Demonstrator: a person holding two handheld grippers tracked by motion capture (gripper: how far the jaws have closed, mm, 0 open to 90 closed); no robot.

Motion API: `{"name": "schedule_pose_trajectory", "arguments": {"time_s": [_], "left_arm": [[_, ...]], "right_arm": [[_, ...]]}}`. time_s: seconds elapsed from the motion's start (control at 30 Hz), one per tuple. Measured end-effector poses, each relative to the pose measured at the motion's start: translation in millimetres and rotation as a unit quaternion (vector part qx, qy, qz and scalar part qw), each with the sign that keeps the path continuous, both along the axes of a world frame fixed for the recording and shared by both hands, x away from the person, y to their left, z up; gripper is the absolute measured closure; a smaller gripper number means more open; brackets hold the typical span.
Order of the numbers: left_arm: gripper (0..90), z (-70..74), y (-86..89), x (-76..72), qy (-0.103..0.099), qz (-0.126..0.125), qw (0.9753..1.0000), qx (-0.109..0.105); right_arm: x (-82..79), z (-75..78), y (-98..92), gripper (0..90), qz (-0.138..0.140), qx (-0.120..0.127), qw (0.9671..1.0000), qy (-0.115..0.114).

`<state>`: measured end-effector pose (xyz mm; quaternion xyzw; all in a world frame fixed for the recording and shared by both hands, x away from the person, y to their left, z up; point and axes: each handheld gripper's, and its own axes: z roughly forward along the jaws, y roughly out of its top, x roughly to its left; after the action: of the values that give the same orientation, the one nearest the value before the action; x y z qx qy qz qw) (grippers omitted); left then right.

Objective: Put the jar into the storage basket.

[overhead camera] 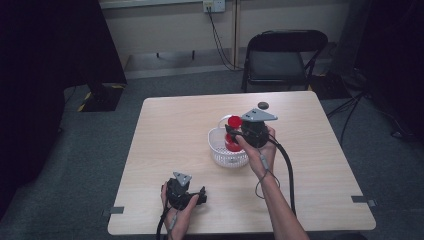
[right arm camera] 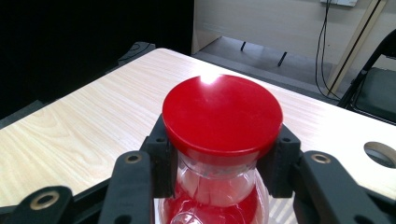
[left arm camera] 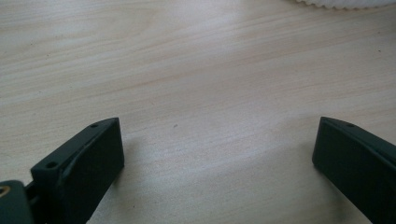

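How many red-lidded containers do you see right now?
1. The red-lidded glass bottle sits clamped in the right gripper over the white basket. Another could be hidden behind the hand inside the basket; I can't tell.

My left gripper (overhead camera: 200, 195) rests near the front edge of the table (overhead camera: 165, 130) with bare wood ahead between its wide-apart jaws. The white basket (overhead camera: 220, 150) blocks the middle, my right gripper (overhead camera: 231, 131) over it; both table sides lie open.

Bare lab-like room: carpeted floor (overhead camera: 200, 82), folding chair (overhead camera: 281, 57), wall socket (overhead camera: 214, 5), taped table (overhead camera: 320, 165).
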<state>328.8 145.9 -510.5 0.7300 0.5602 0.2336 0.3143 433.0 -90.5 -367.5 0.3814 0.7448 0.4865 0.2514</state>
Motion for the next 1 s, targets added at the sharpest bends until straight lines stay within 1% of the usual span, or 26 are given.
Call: {"name": "schedule_pose_trajectory", "arguments": {"time_s": [0.37,0.63,1.0], "left_arm": [[1.8,0.0,0.1,0.0,0.000,0.000,1.0000,0.001],[1.8,0.0,0.0,0.0,0.000,0.000,1.0000,0.001],[1.8,0.1,0.1,0.0,0.001,-0.001,1.0000,0.001]], "right_arm": [[16.3,-23.4,4.9,54.6,-0.004,-0.011,0.9997,0.021],[18.3,-37.9,5.7,54.5,-0.006,-0.014,0.9994,0.030],[24.2,-55.7,7.3,54.1,-0.010,-0.017,0.9986,0.049]]}}
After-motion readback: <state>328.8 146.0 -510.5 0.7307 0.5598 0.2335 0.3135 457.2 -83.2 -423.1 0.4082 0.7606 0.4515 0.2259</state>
